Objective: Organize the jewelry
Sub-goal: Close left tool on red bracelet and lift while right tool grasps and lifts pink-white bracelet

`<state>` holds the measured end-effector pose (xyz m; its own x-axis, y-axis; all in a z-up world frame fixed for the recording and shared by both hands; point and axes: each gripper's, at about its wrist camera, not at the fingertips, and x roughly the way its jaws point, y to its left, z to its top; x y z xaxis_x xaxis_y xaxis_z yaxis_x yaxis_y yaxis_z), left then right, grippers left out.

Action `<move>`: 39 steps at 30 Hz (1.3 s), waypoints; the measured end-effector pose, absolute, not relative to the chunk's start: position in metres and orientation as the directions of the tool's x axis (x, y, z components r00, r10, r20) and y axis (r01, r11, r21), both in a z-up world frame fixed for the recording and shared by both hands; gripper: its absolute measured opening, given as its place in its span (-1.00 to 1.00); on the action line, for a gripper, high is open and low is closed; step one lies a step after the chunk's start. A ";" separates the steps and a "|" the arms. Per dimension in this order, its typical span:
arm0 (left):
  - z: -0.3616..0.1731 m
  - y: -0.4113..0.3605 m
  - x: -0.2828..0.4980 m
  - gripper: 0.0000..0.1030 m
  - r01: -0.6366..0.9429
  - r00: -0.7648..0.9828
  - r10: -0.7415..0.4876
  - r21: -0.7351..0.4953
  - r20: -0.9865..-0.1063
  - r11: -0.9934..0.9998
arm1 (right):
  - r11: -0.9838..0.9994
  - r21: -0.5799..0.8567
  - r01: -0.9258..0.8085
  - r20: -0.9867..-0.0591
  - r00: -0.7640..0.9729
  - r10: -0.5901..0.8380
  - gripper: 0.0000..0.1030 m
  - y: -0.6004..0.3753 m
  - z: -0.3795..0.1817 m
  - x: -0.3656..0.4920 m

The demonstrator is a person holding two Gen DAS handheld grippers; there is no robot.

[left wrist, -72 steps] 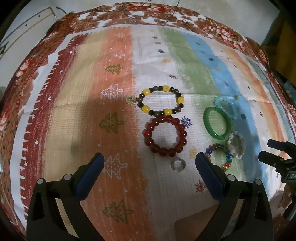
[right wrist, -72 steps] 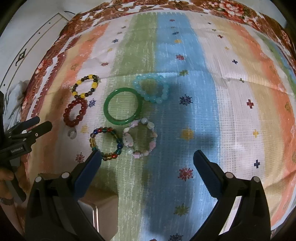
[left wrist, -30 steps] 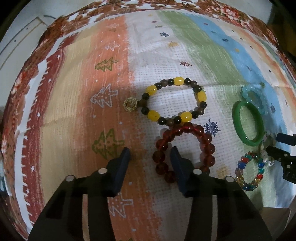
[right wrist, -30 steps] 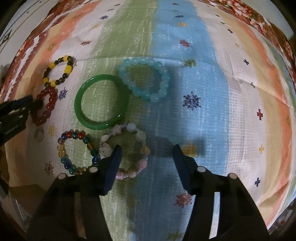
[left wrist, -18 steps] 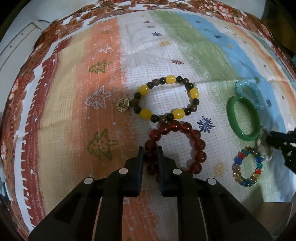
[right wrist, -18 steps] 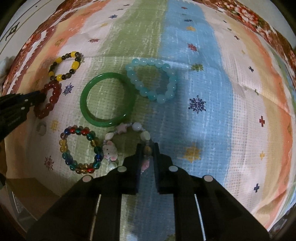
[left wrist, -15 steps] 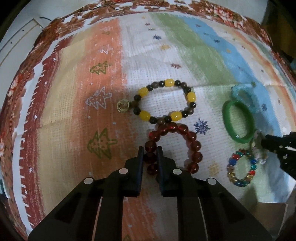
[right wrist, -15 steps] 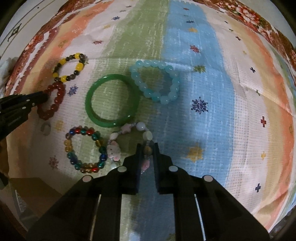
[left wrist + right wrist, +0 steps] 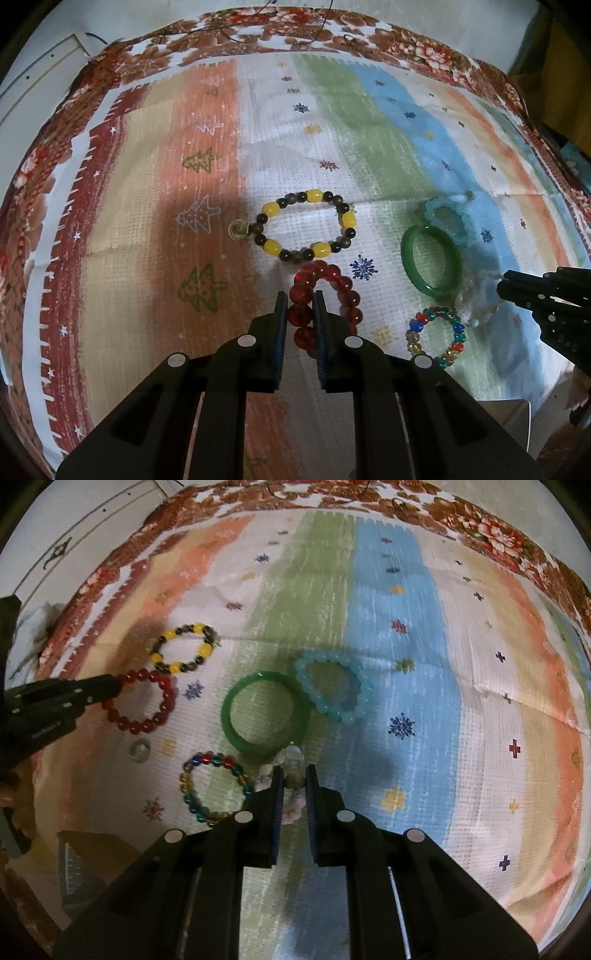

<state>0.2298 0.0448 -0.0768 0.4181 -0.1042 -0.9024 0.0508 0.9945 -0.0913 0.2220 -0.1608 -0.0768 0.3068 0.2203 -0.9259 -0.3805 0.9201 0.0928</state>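
Note:
My left gripper (image 9: 300, 308) is shut on the red bead bracelet (image 9: 334, 278) and holds it lifted off the striped cloth; both show at the left of the right wrist view (image 9: 147, 701). My right gripper (image 9: 294, 777) is shut on the pale pink charm bracelet (image 9: 291, 757) and lifts it; it shows at the right of the left wrist view (image 9: 476, 299). On the cloth lie a yellow and black bead bracelet (image 9: 306, 229), a green bangle (image 9: 430, 266), a light blue bead bracelet (image 9: 332, 690) and a multicolour bead bracelet (image 9: 436, 338).
A small gold spiral ring (image 9: 238, 230) lies left of the yellow bracelet, and a clear ring (image 9: 140, 749) lies under the red one. A brown box (image 9: 92, 853) stands at the cloth's near edge. The cloth (image 9: 461, 701) stretches far right.
Both grippers closed from wide open onto their bracelets. Since half a second ago both have risen, and the red and pink bracelets hang from the fingers.

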 end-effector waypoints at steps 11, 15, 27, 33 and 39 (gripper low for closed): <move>-0.056 0.045 0.216 -0.75 0.045 0.461 -0.122 -0.114 -0.879 0.992 | 0.915 0.146 -0.376 -0.894 0.346 0.285 -0.75 -0.166 -0.051 0.212; -0.049 0.044 0.209 -0.75 0.043 0.477 -0.124 -0.117 -0.870 0.992 | 0.912 0.161 -0.378 -0.883 0.358 0.304 -0.75 -0.168 -0.042 0.206; -0.023 0.039 0.185 -0.75 0.064 0.526 -0.153 -0.140 -0.836 0.988 | 0.898 0.176 -0.402 -0.849 0.400 0.346 -0.75 -0.167 -0.016 0.185; -0.009 0.035 0.173 -0.75 0.078 0.554 -0.165 -0.146 -0.816 0.986 | 0.892 0.179 -0.415 -0.838 0.411 0.360 -0.75 -0.167 -0.006 0.169; 0.000 0.031 0.158 -0.75 0.107 0.567 -0.194 -0.162 -0.801 0.981 | 0.874 0.172 -0.454 -0.820 0.426 0.383 -0.75 -0.159 0.007 0.153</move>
<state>0.1580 0.0306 0.0001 0.5667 -0.1943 -0.8007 0.1070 0.9809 -0.1623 0.1529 -0.1590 0.0068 0.4261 0.3830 -0.8196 -0.4540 0.8742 0.1725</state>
